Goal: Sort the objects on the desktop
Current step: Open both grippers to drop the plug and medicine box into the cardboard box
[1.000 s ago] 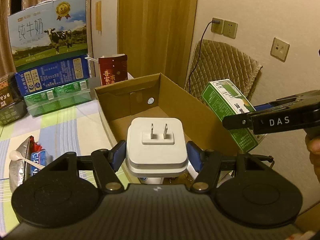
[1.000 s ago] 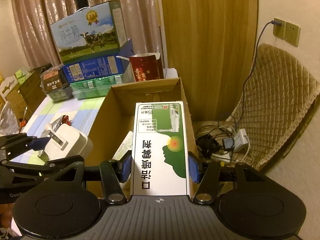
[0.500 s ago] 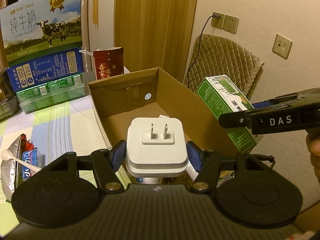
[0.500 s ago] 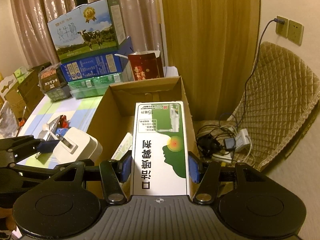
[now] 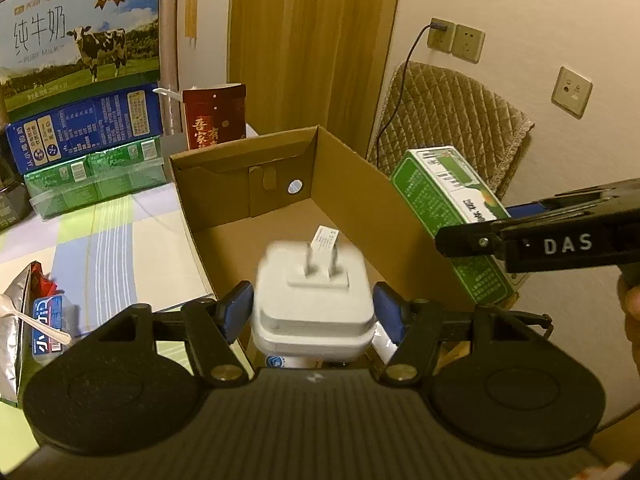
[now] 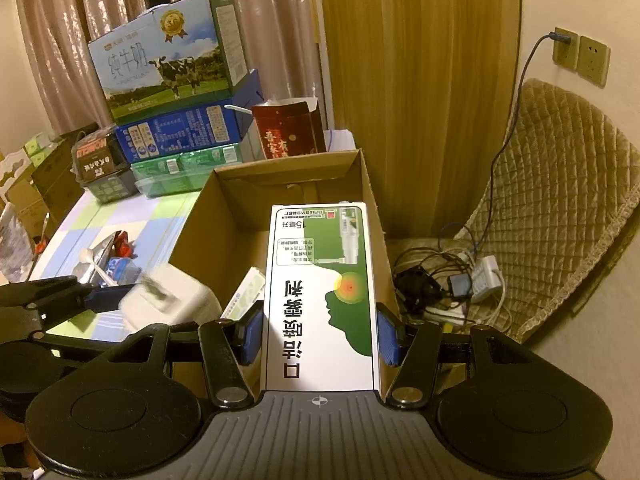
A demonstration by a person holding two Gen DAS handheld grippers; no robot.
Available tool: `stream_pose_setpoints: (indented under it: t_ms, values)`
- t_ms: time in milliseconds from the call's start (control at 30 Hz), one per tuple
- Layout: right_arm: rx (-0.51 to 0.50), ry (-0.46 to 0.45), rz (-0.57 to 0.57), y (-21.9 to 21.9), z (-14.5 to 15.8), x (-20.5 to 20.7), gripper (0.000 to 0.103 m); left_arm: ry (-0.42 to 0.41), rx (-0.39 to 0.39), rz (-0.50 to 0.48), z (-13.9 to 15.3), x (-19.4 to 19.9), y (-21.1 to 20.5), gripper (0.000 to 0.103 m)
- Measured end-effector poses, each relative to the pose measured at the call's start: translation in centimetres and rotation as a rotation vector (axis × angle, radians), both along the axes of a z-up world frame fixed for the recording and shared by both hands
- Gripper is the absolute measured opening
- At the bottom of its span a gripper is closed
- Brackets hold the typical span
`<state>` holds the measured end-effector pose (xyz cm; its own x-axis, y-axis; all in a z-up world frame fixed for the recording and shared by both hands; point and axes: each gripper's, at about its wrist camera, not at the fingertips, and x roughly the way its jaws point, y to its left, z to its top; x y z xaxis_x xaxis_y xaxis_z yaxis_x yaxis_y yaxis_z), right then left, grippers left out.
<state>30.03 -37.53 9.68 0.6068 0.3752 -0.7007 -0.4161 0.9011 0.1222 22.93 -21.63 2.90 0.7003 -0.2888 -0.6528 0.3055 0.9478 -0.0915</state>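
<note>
My left gripper [image 5: 314, 312] has its jaws parted, with a small gap showing between each blue pad and the white plug adapter [image 5: 314, 296] that sits between them, prongs up; the adapter is motion-blurred, and I cannot tell whether either pad touches it. It sits over the near end of the open cardboard box [image 5: 352, 200], just ahead of the fingers. My right gripper [image 6: 320, 334] is clamped on a green-and-white carton [image 6: 322, 300], both pads pressed against its long sides, the carton pointing forward above the box's right wall [image 6: 370, 200]. From the left wrist view that carton [image 5: 448, 216] is to the right of my left gripper, beyond the box's edge. A foil pouch [image 5: 16, 320] with a white spoon [image 5: 28, 320] lies on the tablecloth to the left.
</note>
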Motion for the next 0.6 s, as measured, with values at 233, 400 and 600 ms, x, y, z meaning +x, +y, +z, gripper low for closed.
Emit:
stream_pose_setpoints:
  t_ms: [233, 400, 600]
  values:
    - [-0.002, 0.01, -0.003, 0.0, -0.5, 0.3, 0.053, -0.012, -0.004, 0.017, 0.1, -0.1, 1.2, 0.067]
    - [0.002, 0.018, -0.002, 0.1, -0.7, 0.3, 0.053, -0.013, -0.008, 0.029, 0.3, -0.3, 2.1, 0.067]
    - [0.004, 0.02, 0.005, 0.6, -0.8, 0.1, 0.053, -0.002, -0.007, 0.03, 0.2, -0.5, 2.4, 0.067]
